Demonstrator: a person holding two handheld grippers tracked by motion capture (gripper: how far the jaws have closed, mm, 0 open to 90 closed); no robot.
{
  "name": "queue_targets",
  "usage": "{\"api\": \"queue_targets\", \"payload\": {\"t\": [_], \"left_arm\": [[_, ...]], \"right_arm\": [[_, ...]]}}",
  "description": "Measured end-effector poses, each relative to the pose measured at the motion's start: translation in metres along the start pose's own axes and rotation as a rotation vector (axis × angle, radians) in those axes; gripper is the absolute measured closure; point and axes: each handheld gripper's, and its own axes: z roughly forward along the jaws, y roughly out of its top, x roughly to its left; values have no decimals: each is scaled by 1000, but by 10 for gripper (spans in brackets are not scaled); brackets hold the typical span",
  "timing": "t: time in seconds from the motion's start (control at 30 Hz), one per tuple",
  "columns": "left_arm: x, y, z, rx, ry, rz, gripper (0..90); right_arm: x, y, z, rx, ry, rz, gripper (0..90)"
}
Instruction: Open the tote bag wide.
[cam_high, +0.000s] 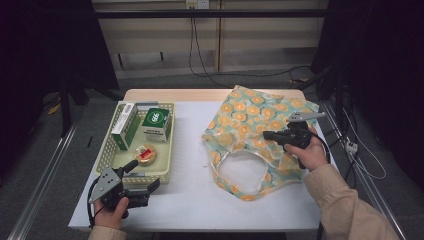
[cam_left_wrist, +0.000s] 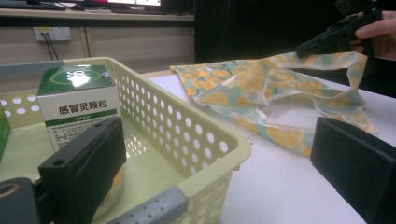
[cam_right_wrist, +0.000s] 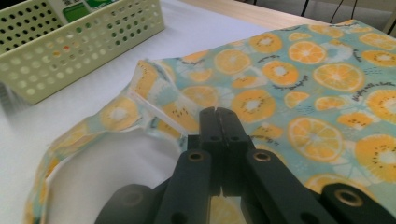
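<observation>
A: Where is the bag?

B: The fruit-print bag (cam_high: 257, 131) lies flat on the right half of the white table (cam_high: 190, 200), its mouth and handle loops towards the person. The right gripper (cam_high: 267, 135) hangs over its middle, held in the person's right hand (cam_high: 312, 152).

A: Are its jaws holding the cloth?

B: In the right gripper view the two black jaws are pressed together, tip against tip. A bit of orange print shows low down in the gap behind the tips, but I cannot tell whether cloth is pinched there or just seen through it. The bag's rim (cam_right_wrist: 154, 112) lies just in front of the jaws.

A: And the other one?

B: The left gripper (cam_high: 145, 182) rests at the near left, just beside the near end of the yellow basket (cam_high: 107, 150). Its jaws stand wide apart with nothing between them.

A: What's in the basket?

B: A green and white box (cam_high: 156, 125) standing up, a longer box (cam_high: 125, 125) beside it, and a small round tin (cam_high: 146, 154). In the left gripper view the tin is mostly hidden behind one jaw, and the long box is cut off at the left edge.
</observation>
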Motion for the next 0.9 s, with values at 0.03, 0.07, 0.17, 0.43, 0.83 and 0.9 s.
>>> {"api": "queue_targets", "payload": {"t": [0.03, 0.07, 0.17, 0.43, 0.83, 0.9], "left_arm": [[0, 0, 0, -1, 1, 1, 33], [0, 0, 0, -3, 2, -1, 33], [-1, 0, -1, -6, -2, -1, 33], [1, 0, -2, -6, 1, -3, 34], [2, -1, -3, -4, 1, -5, 34], [2, -2, -3, -3, 1, -6, 34]], "right_arm": [[-4, 1, 2, -1, -8, 13, 900], [-8, 1, 4, -3, -15, 23, 900], [-21, 3, 11, -12, -27, 54, 900], [-51, 7, 26, -11, -73, 103, 900], [-81, -3, 44, 8, -153, 137, 829], [-80, -3, 45, 13, -152, 131, 789]]}}
